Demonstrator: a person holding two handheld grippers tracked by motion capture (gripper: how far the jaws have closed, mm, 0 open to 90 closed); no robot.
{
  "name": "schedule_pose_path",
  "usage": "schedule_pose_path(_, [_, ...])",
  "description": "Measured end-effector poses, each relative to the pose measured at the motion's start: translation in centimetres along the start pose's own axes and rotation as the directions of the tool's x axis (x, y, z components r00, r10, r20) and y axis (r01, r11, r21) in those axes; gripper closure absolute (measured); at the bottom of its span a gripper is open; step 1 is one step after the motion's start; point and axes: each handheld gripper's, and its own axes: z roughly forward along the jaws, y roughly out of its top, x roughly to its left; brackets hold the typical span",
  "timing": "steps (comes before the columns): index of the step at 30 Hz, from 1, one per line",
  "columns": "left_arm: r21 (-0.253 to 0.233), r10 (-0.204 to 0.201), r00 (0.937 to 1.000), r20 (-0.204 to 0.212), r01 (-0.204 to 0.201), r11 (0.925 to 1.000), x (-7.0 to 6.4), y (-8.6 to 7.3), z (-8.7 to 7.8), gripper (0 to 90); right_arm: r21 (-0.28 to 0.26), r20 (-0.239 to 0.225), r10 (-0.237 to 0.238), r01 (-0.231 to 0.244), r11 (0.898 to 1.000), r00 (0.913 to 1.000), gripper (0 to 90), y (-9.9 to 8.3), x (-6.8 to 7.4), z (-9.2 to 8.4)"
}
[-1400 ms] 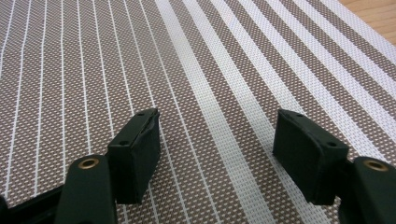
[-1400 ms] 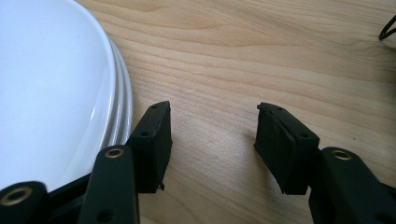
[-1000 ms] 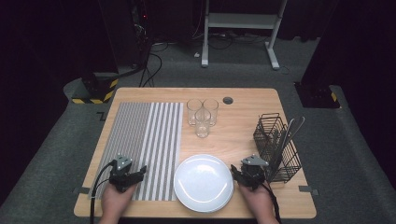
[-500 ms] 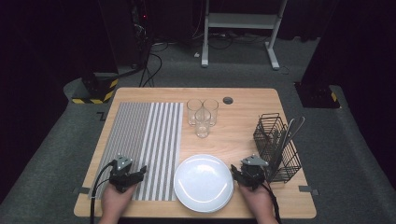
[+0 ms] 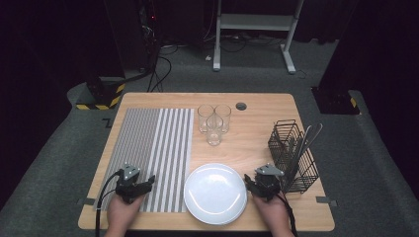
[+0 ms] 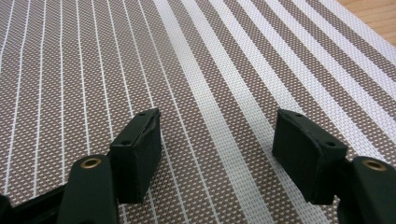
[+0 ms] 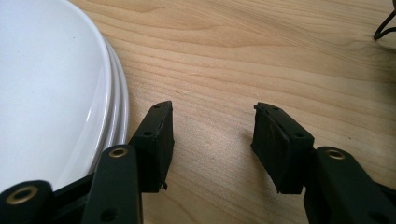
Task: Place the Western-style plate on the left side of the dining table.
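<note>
My left gripper (image 5: 146,181) rests low over the near part of the striped placemat (image 5: 153,148), jaws apart and empty; in the left gripper view the left gripper (image 6: 217,140) has only the placemat (image 6: 196,70) weave between its pads. My right gripper (image 5: 248,183) sits on the wooden table just right of a stack of white plates (image 5: 215,193). In the right gripper view the right gripper (image 7: 212,140) stands open over bare wood, the plates (image 7: 46,93) edge lying beside its left jaw.
Three clear glasses (image 5: 213,121) stand clustered mid-table behind the plates. A black wire cutlery basket (image 5: 292,155) with utensils stands right of my right gripper. The table (image 5: 257,143) has a round grommet near its far edge.
</note>
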Motion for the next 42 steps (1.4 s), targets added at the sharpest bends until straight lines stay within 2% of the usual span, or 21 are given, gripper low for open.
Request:
schedule_pose_path(35, [-0.002,0.002,1.0000,-0.008,-0.002,1.0000,-0.12,0.05,0.05,33.3,0.000,0.000,0.001,-0.001,1.000,1.0000,47.8,0.00,-0.01,0.00])
schedule_pose_path(42, [-0.001,0.002,1.0000,0.000,-0.002,1.0000,-0.05,0.05,0.00,33.4,-0.004,-0.002,-0.009,0.009,1.000,1.0000,49.6,-0.04,-0.20,-0.26])
